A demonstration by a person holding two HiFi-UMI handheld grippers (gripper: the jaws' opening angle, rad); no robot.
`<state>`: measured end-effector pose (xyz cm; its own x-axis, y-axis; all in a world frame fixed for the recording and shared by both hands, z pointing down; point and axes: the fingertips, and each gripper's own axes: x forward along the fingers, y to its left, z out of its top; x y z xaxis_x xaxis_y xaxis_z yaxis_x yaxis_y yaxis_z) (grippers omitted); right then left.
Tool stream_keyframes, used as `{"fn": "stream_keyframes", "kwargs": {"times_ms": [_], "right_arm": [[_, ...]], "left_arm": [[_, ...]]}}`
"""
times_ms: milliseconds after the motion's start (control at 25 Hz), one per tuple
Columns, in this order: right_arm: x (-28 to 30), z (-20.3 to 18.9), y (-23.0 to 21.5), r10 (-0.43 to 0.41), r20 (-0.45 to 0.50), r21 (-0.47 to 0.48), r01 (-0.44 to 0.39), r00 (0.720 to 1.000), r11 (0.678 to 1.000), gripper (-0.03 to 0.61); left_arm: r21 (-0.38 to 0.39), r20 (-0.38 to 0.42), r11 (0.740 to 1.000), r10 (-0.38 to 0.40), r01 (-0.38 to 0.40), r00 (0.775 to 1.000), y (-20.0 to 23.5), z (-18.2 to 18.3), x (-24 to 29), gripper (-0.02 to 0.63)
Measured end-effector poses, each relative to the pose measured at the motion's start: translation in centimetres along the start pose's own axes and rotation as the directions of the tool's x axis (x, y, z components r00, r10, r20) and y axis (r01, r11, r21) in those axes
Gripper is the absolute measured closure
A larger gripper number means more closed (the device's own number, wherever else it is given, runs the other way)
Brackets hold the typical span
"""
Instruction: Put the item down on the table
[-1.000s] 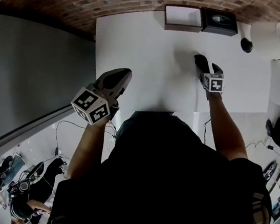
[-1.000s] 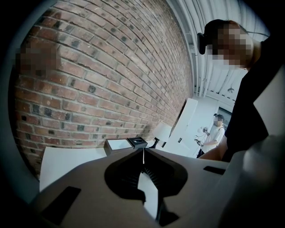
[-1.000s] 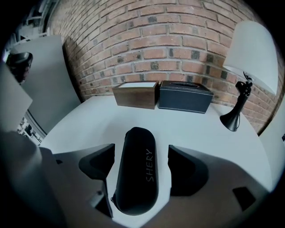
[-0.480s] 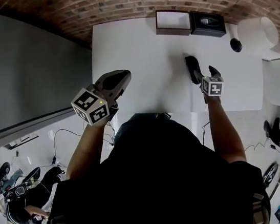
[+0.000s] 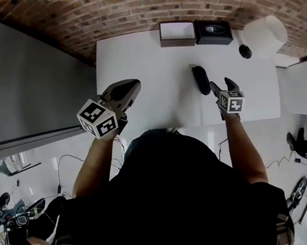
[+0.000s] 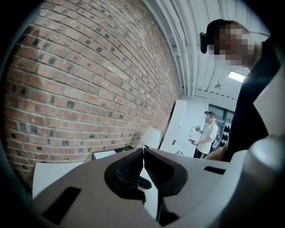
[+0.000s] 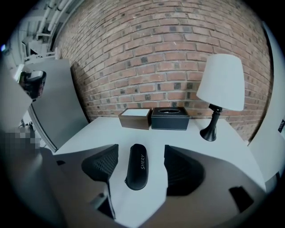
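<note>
A black case (image 7: 137, 166) lies flat on the white tabletop (image 5: 133, 59), out near the middle. It is long with round ends, it is shut, and it has white letters on top. The right tool (image 5: 220, 83) hangs just over the tabletop on the near side of the case. Its two jaws are apart, and they have just been closing a bit. From the right gripper view the case shows in the gap between the jaws, but the pads do not touch it. The case rests on the tabletop by itself. The left tool (image 5: 129, 87) is held up in the air over the left part of the tabletop, well away from the case. Its jaws are pressed together with nothing in them. At the far edge of the tabletop, by the brick wall (image 7: 151, 53), two boxes sit side by side and touch. The brown box (image 7: 135, 117) has a white top, and what is in it cannot be seen. The black box (image 7: 169, 117) has a long round hole in its top, and the inside looks dark. A lamp (image 7: 220, 84) with a white shade and a black foot stands to the right of the boxes.
</note>
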<state>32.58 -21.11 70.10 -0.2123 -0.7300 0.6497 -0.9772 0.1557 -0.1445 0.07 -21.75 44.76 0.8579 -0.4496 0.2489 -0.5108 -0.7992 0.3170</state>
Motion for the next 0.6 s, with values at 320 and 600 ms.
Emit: {"fn": "stream_keyframes", "kwargs": {"times_ms": [320,600], "right_arm": [[-4.8,3.9,0.7,0.033,0.125,0.003,-0.034,0.992,0.999,0.273],[-9.4,6.6,1.2,0.033,0.194,-0.009,-0.032,0.98,0.999,0.302]], "left_arm": [[0.028,0.026,0.999,-0.023,0.023,0.999,-2.0,1.0,0.7,0.591],[0.044,0.041,0.999,-0.033,0.031,0.999,-3.3,1.6,0.9,0.591]]}}
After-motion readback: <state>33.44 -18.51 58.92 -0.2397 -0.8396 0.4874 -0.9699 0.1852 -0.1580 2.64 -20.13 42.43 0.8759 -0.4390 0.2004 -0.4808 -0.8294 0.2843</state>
